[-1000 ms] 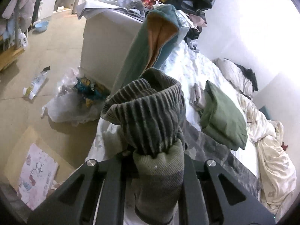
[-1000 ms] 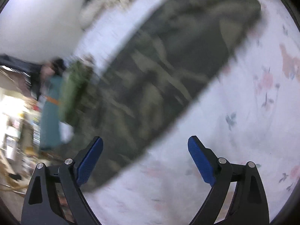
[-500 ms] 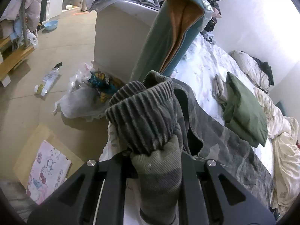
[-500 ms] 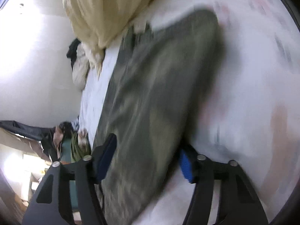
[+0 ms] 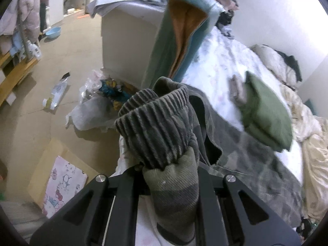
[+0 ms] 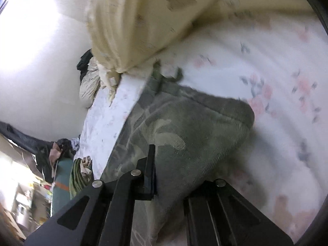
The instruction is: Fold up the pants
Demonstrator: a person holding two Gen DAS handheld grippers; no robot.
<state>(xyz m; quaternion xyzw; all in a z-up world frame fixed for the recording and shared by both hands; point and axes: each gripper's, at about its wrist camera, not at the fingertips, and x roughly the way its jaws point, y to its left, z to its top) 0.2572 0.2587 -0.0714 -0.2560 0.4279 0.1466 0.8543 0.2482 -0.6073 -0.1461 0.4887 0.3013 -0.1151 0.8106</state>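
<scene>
Left hand-held gripper (image 5: 170,176) clamped tight on ribbed cuff end of grey-green camouflage fleece pants (image 5: 155,127), cuff bunched above jaws. Rest of pants trails across bed with white floral sheet (image 5: 221,61), past folded olive-green garment (image 5: 266,112). Right hand-held gripper (image 6: 170,176) jaws pinched onto other end of camouflage pants (image 6: 184,127), fabric between them, lying on floral sheet. Cream quilt (image 6: 143,20) heaped just beyond that end. Right view blurred.

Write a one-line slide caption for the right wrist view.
Right gripper with jaws shut on the camouflage pants lying on the floral bedsheet, a cream blanket bunched beyond.
</scene>
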